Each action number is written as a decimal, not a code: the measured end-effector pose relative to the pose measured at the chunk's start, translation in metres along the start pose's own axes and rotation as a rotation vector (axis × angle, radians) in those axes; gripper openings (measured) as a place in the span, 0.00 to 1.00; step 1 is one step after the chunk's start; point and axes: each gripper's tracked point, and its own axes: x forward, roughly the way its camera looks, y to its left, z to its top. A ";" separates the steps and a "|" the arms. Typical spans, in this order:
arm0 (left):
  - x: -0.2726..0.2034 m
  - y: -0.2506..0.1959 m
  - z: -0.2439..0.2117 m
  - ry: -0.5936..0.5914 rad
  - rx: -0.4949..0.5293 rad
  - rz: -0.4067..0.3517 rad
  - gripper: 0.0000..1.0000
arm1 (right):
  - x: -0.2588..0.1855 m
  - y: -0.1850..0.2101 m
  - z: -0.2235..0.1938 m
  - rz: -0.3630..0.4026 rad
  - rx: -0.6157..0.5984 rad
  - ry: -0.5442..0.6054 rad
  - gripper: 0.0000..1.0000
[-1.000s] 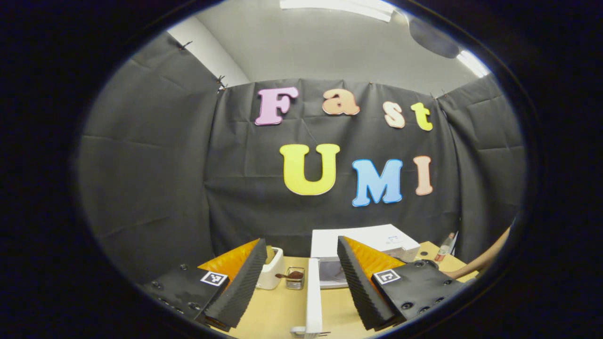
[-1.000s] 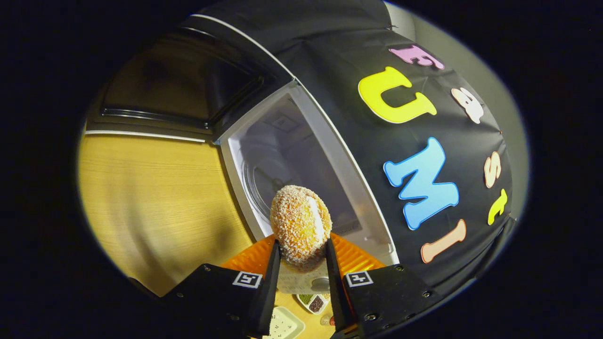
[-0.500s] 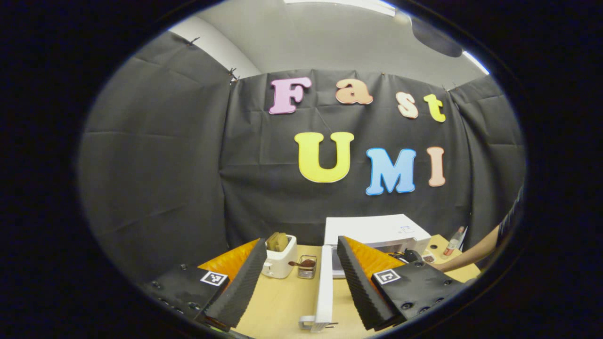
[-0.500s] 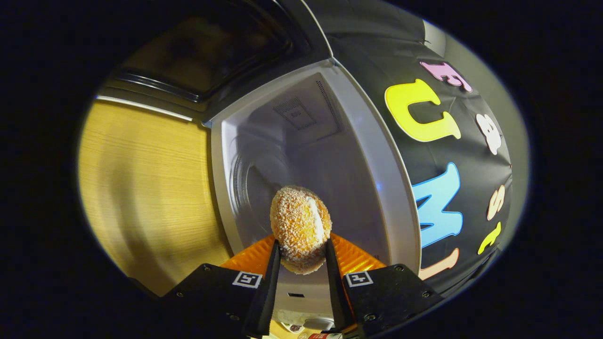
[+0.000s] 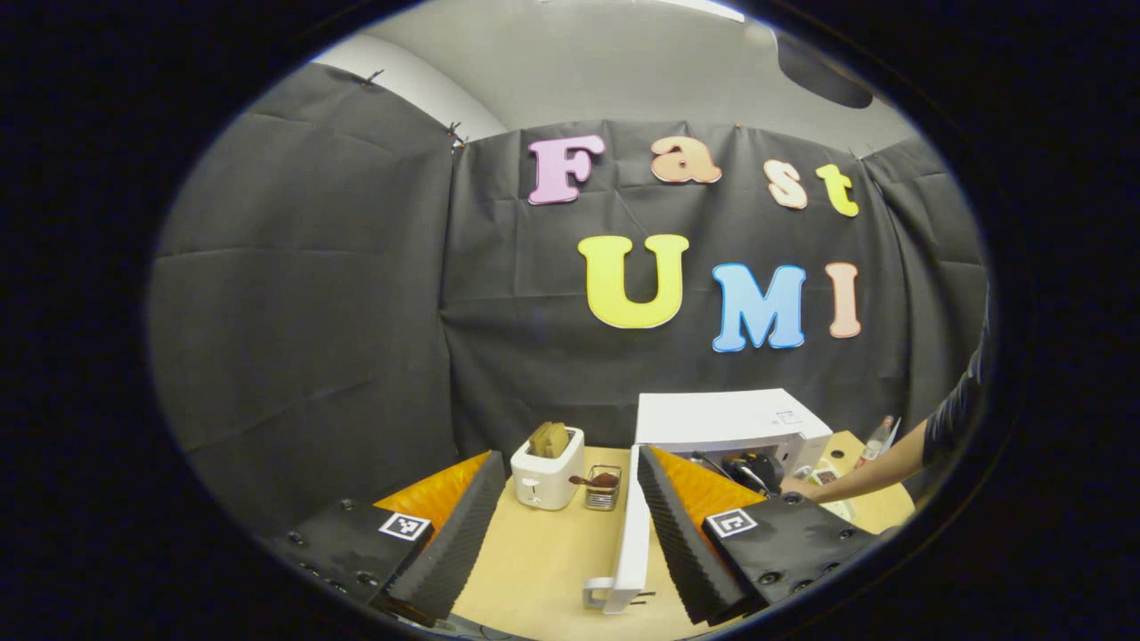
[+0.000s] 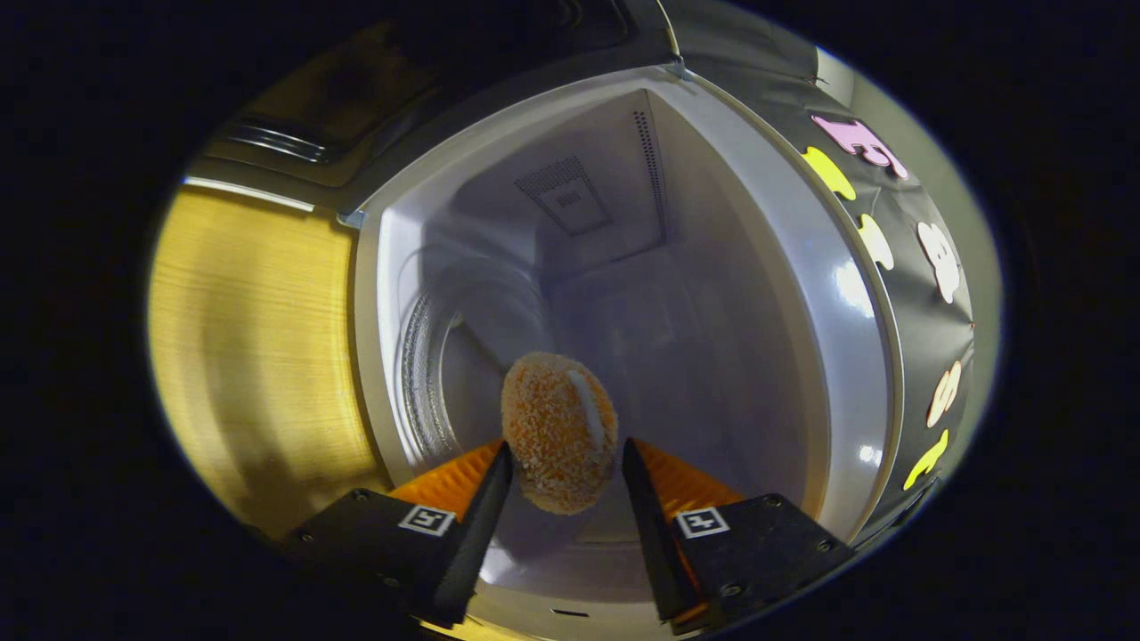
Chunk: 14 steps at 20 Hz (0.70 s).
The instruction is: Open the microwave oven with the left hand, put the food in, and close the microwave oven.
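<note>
Here my right claw had just spread: a gap showed between each finger and the breaded croquette, which sat between them without being pinched, inside the mouth of the microwave oven. Half a second before, those fingers were pressed against it and the cavity was farther off. I judged the food-in step nearly done; next I needed to draw the right claw straight back without nudging the croquette. My left claw was spread and holding nothing, near the open microwave door, seen edge-on, with a toaster beyond. It had drifted back, showing more of the wooden table. Closing called for pushing that door.
</note>
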 end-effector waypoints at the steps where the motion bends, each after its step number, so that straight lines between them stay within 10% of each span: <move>1: 0.001 -0.001 0.000 -0.001 -0.004 0.000 0.95 | -0.004 0.004 0.001 0.018 0.014 0.001 0.94; 14: 0.043 -0.064 0.018 -0.084 -0.028 -0.200 0.96 | -0.153 -0.008 -0.024 0.131 0.511 0.021 0.96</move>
